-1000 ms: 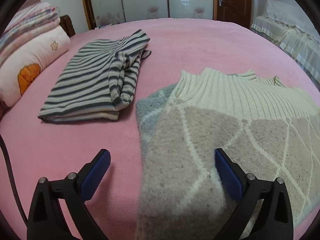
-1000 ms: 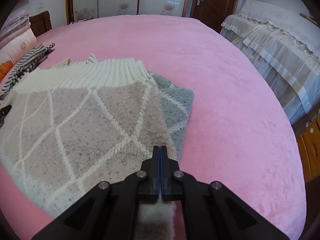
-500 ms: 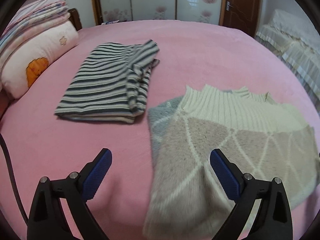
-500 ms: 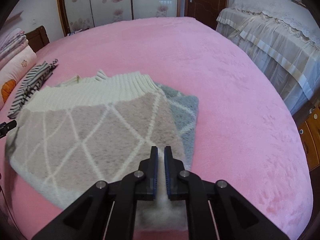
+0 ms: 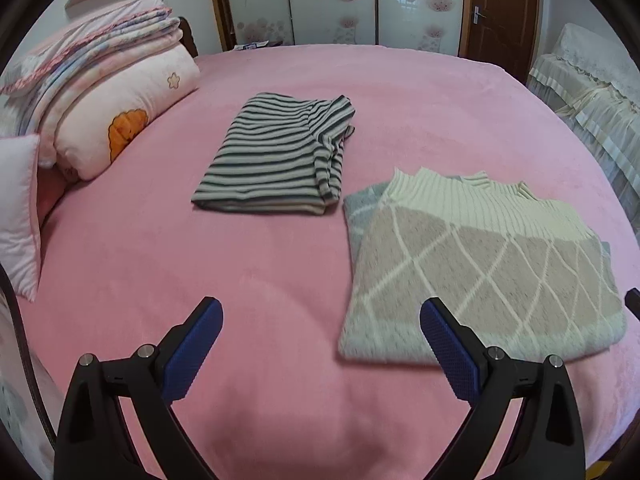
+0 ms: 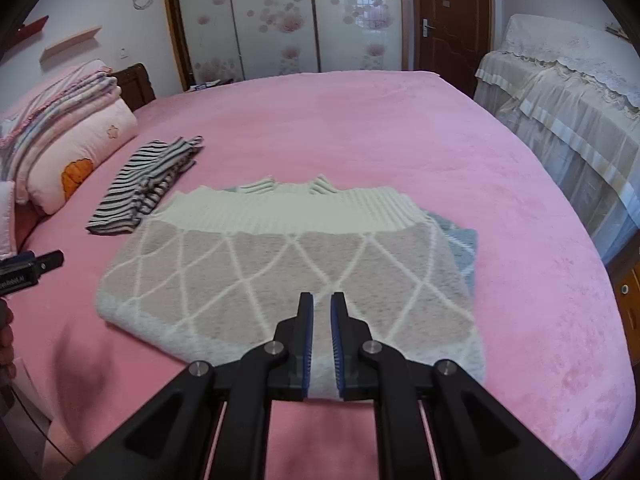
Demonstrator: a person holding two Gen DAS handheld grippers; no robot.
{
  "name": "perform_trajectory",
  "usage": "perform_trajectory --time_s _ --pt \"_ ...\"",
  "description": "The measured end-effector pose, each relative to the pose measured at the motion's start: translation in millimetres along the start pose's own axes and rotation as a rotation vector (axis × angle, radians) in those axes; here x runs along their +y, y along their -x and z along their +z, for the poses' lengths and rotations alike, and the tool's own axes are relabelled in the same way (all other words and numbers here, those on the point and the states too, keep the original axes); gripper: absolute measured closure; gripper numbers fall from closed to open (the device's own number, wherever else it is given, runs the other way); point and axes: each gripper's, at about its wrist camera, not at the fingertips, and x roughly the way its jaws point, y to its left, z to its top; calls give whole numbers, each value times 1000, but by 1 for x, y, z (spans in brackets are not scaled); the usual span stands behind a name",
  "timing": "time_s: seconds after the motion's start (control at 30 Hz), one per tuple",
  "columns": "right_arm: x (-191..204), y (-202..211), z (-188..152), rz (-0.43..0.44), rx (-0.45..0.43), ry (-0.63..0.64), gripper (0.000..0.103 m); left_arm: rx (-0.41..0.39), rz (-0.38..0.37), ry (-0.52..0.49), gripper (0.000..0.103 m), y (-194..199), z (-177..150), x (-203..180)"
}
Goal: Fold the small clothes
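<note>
Here, two folded garments are seen on a pink bedspread [image 5: 280, 280]. A diamond-pattern sweater [image 6: 288, 272], beige w/ white lattice lines, a cream ribbed band and a grey-blue layer peeking out underneath at its edge, is laid flat in a rectangle near the front of the bed. A striped top [image 5: 276, 160], dark and cream, is folded and set just beside it, farther back and towards the pillows; the two are close but apart.

The left gripper [image 5: 320, 320] is held above bare bedspread, to the left of the sweater's near corner, w/ its blue pads spread wide and nothing between them. The right gripper [image 6: 321, 308] is held over the sweater's near edge; its blue pads are parted by a narrow gap only, and sweater fabric is seen through that gap, lying flat below. No fabric is pinched or lifted, so the garment is taken as let go.

At the left edge of the right wrist view, the tip of the left gripper and part of a hand [image 6: 6, 340] are visible.

A stack of folded quilts [image 5: 92, 56] and a pillow w/ an orange print [image 5: 120, 128] are placed at the bed's head end. A wardrobe w/ floral doors [image 6: 276, 20] and a brown door [image 6: 452, 12] are seen behind; a second bed w/ a lace cover [image 6: 568, 92] stands at the right.
</note>
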Motion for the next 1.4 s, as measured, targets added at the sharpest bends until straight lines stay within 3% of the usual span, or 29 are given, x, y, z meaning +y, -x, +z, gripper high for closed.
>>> perform_trajectory --time_s 0.27,0.47,0.63,0.83,1.0,1.4 --pt "27 20 -8 25 -47 11 94 13 -62 51 4 9 -26 4" --pt "34 19 -23 62 -32 -29 94 90 -233 178 4 -10 -53 9" --pt "35 7 -38 85 4 -71 94 181 -324 244 4 -39 -76 6" --pt "39 -8 -47 108 39 -95 94 200 -477 314 4 -70 -86 -5" --pt "44 -17 -44 114 33 -90 94 227 -581 434 4 -110 -88 -14" --pt "43 -42 -37 102 27 -81 94 136 -679 546 4 -154 -65 -36"
